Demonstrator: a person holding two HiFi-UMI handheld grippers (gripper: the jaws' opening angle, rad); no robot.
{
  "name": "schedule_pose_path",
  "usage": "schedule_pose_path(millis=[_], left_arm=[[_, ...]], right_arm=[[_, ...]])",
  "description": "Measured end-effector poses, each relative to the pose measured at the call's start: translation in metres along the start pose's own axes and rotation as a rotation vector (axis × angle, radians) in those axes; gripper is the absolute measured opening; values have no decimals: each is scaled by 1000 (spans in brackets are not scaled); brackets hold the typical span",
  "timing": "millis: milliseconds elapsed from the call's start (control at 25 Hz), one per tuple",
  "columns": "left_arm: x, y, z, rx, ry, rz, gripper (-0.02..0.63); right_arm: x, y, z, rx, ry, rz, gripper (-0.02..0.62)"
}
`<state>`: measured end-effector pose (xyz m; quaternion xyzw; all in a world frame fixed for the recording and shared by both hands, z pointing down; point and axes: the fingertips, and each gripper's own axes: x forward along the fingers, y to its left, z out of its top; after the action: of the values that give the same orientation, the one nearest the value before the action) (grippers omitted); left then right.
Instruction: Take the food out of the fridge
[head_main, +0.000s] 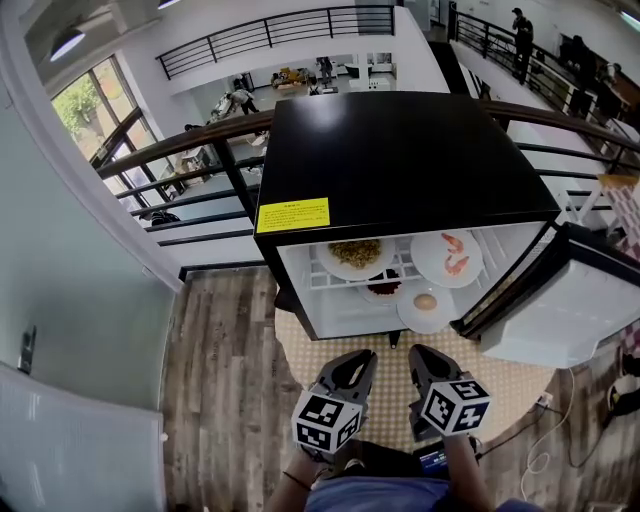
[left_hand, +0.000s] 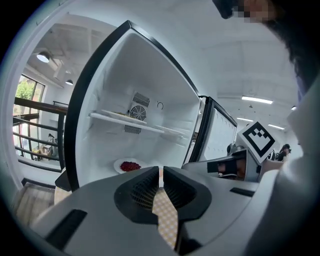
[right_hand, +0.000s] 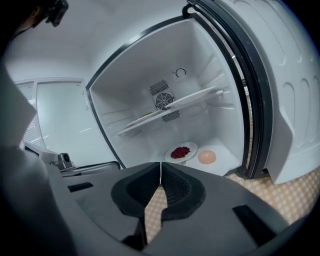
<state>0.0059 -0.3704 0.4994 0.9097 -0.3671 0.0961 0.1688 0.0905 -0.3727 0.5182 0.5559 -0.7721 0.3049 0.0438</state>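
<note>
A small fridge (head_main: 400, 160) with a glossy black top and a white interior is shown upright, its door (head_main: 560, 315) swung wide open to the right. On the upper shelf (head_main: 325, 275) two white plates are set side by side: a plate of yellowish-brown food (head_main: 355, 254) and a plate of two orange prawns (head_main: 452, 256). Below, on the fridge floor, a plate of dark red food (head_main: 383, 286) and a plate with one round, peach-coloured piece (head_main: 425, 302) are placed just beside each other.

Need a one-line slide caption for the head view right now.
Left claw and right claw, both empty, face the open black mini fridge holding four white round plates of food.
</note>
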Motion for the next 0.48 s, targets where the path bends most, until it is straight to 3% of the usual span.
schedule_pose_path(millis=[360,480], left_arm=[[46,0,-33,-33,79,-41,31],[62,-2,-46,-46,106,-63,48]], right_arm=[[31,-63,-26,47,66,-72,18],[42,-78,-35,107,87,-79,18]])
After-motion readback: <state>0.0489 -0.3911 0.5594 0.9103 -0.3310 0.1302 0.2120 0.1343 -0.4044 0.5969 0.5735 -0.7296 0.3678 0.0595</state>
